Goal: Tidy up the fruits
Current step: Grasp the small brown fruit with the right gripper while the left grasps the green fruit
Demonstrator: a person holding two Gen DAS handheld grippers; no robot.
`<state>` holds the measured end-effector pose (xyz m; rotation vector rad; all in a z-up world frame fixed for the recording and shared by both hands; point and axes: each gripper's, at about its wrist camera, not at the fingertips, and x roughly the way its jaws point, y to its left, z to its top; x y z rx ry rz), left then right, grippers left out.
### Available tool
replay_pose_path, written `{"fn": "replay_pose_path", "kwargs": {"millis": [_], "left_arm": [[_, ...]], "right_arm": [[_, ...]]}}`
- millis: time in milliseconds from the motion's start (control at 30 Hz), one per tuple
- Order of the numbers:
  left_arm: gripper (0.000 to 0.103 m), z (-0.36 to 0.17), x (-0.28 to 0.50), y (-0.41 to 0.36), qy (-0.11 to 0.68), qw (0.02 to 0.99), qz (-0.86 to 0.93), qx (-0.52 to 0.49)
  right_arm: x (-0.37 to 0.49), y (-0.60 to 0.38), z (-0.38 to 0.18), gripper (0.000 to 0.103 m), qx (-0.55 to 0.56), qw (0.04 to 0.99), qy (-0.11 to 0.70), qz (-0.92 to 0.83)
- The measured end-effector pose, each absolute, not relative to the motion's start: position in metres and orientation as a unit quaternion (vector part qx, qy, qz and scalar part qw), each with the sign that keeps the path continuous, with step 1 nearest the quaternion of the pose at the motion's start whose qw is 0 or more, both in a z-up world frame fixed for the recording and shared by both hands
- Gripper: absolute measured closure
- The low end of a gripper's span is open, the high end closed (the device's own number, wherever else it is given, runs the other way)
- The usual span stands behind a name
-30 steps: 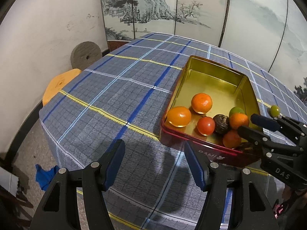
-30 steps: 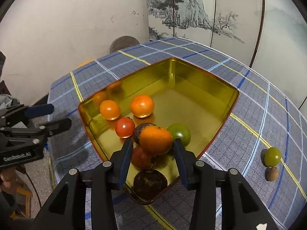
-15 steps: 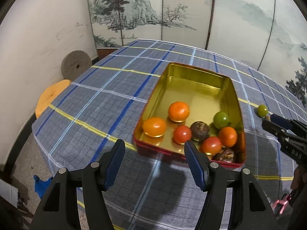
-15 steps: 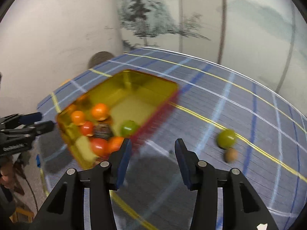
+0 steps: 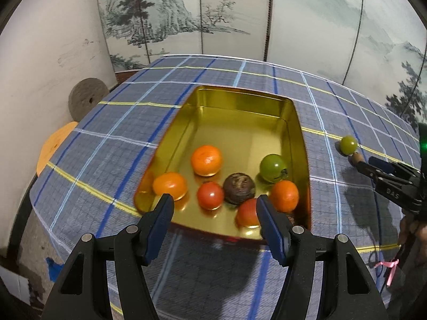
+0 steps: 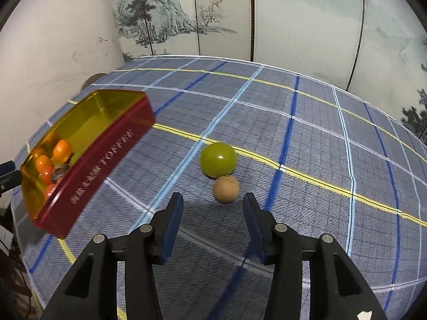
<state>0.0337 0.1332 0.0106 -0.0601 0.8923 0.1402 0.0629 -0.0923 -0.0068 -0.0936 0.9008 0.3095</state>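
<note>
1. Tin (image 5: 301, 144): rectangular, gold inside, red outside with pale lettering on its long wall (seen in the right wrist view (image 6: 106, 160)). Sits on a plaid tablecloth (image 5: 128, 122), grey-blue with yellow, white and blue lines.
2. Fruit in the tin, all at its near end: two oranges at left (image 5: 206, 160) and (image 5: 170, 185), a red tomato (image 5: 210, 195), a dark wrinkled brown fruit (image 5: 238, 188), a green tomato with stem (image 5: 273, 168), a third orange at right (image 5: 284, 195), a second red fruit (image 5: 246, 214) partly behind a finger. Far half of the tin bare.
3. Loose on the cloth, well right of the tin: a glossy yellow-green round fruit (image 6: 218, 159) and a small matte tan-brown one (image 6: 226, 188), touching or nearly so, the tan one nearer.
4. Left gripper (image 5: 214, 212): jaws apart, nothing between the pads; it hovers at the tin's near edge.
5. Right gripper (image 6: 212, 208): jaws partly apart and closing, nothing between them. The tan fruit lies just beyond the fingertips (image 6: 176, 202), untouched.
6. Painted landscape screen (image 6: 240, 13) stands behind the table.
</note>
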Motion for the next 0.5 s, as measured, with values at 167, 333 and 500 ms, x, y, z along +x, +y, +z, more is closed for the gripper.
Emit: {"fn": "replay_pose_path", "kwargs": {"millis": [167,333,500], "left_arm": [[0.038,0.01,0.047,0.116,0.435,0.899,0.054,-0.019],[0.038,0.01,0.06,0.096,0.437,0.899,0.037,-0.007],[0.038,0.009,0.068,0.073,0.442,0.897,0.019,0.003]], "right_arm": [[0.075,-0.095,-0.016,0.067,-0.048,0.885,0.438,0.147],[0.084,-0.096,-0.022,0.07,-0.047,0.881,0.445,0.154],[0.088,-0.094,-0.027,0.076,-0.053,0.879,0.447,0.156]]}}
